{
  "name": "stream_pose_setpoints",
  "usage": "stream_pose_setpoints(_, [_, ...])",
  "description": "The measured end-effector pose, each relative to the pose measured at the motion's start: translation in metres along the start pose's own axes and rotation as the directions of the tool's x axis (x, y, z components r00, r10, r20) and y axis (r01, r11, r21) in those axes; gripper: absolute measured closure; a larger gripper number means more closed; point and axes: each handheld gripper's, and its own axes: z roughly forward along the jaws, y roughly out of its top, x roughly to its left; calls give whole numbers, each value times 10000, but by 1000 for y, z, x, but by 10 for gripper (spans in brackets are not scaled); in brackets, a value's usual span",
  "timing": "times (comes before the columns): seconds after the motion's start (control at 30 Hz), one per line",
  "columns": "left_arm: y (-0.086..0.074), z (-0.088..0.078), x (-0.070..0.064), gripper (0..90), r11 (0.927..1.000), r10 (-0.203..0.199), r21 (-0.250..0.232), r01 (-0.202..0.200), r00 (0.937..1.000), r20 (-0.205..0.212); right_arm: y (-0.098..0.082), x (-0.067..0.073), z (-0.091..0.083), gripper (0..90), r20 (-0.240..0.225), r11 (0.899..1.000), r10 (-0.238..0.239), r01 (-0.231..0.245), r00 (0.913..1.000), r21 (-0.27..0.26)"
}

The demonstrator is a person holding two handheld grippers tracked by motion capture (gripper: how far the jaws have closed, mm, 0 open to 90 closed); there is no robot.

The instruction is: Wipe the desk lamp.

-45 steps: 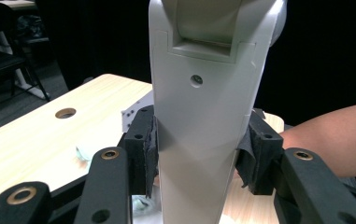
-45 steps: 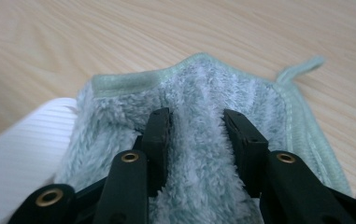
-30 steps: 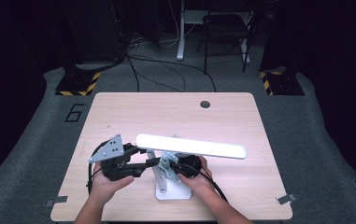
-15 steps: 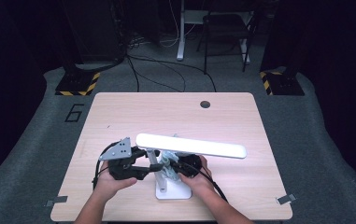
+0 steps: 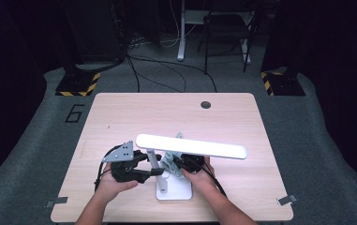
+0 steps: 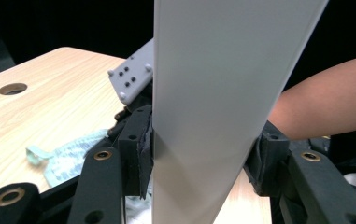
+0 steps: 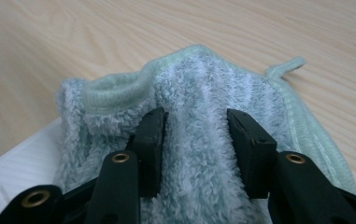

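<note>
Two hand-held grippers are meeting at a white desk lamp [image 5: 174,188]: left gripper [image 5: 155,171] reaching its stem, right gripper [image 5: 178,165] pressing a pale cloth [image 5: 169,161] just opposite.

Your white desk lamp [image 5: 191,146] upright near table's front edge, head level, w/ pale green fluffy cloth [image 7: 199,140] bunched at its base.

On the table [image 5: 120,117], towards its near edge, a desk lamp [image 5: 191,146] with its base [image 5: 176,191] between the left gripper [image 5: 159,172] and the right gripper [image 5: 174,161], a cloth [image 7: 199,140] against the lamp's post, the grommet hole [image 5: 206,104] far behind.
</note>
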Motion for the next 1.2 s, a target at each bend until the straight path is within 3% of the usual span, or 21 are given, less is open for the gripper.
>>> stream_pose_setpoints(0.1, [-1,-1,-1,504,9988,387,302,-384,9992,-80,0,-7,1,566,-74,9997,258,-257,9996,42])
stream_pose_setpoints(0.33, [1,4,-9,527,9982,482,379,-459,9969,-617,5,-16,7,577,85,9997,179,-180,9998,140])
stream_pose_setpoints(0.5, [1,4,-9,528,9984,435,399,-410,9971,-623,11,-18,8,621,198,9993,127,-134,9997,347])
stream_pose_setpoints(0.6, [2,4,-9,528,9981,475,413,-449,9968,-639,16,-18,11,619,249,9996,212,-217,9995,186])
stream_pose_setpoints(0.7, [0,4,-8,527,9989,392,290,-377,9978,-532,18,-19,15,552,153,9989,212,-218,9997,414])
stream_pose_setpoints(0.83, [0,4,-8,525,9989,363,302,-349,9983,-460,18,-23,6,496,56,9990,410,-411,9991,165])
stream_pose_setpoints(0.87, [0,4,-8,524,9990,351,283,-338,9983,-459,18,-22,1,487,62,9990,430,-429,9991,-150])
stream_pose_setpoints(0.97, [0,4,-8,522,9991,348,261,-336,9982,-491,16,-18,-13,470,-341,9990,-151,137,9993,-416])
stream_pose_setpoints(1.03, [-1,4,-8,521,9994,281,237,-271,9986,-445,12,-13,-15,442,-245,9992,-238,230,9994,-313])
stream_pose_setpoints(1.1, [-1,5,-7,517,9995,247,197,-238,9986,-478,6,-11,-14,405,-104,9976,-624,627,9980,296])
stream_pose_setpoints(1.2, [-2,6,-8,514,9994,253,258,-238,9980,-587,-3,-12,-12,389,2,9978,-621,621,9981,213])
